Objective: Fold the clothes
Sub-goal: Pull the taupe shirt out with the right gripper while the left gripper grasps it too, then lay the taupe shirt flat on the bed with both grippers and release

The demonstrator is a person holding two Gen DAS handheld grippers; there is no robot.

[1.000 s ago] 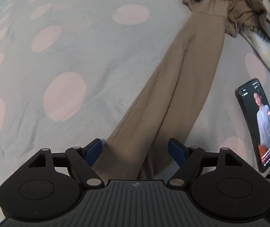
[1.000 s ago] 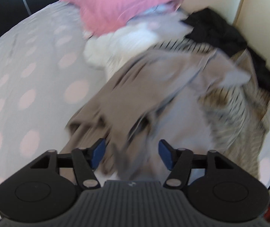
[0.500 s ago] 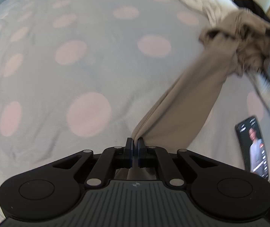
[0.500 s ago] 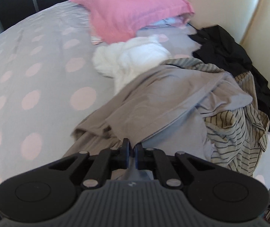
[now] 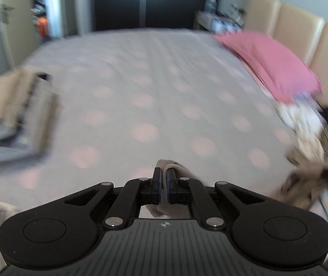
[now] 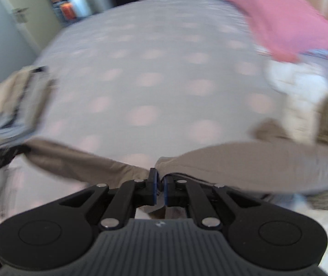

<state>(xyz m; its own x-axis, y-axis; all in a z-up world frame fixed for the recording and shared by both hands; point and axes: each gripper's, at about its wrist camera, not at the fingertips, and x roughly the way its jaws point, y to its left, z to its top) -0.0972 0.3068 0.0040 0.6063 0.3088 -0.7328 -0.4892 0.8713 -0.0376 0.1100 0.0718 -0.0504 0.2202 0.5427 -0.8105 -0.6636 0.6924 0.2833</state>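
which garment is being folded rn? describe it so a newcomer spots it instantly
On the grey bed cover with pink dots, look nearest the camera: the plain taupe soft-knit garment stretched between both claws. Unlike the striped and white clothes heaped under the pink pillow, it is unpatterned and lifted.

Tan garment [image 6: 255, 165] now lifted off bed [image 6: 152, 69]

Taupe garment [image 6: 255, 168] hanging stretched across the lower frame of the right wrist view, sagging between two pinched points, more crumpled clothes [image 6: 301, 96] lying heaped at the right edge, blurred
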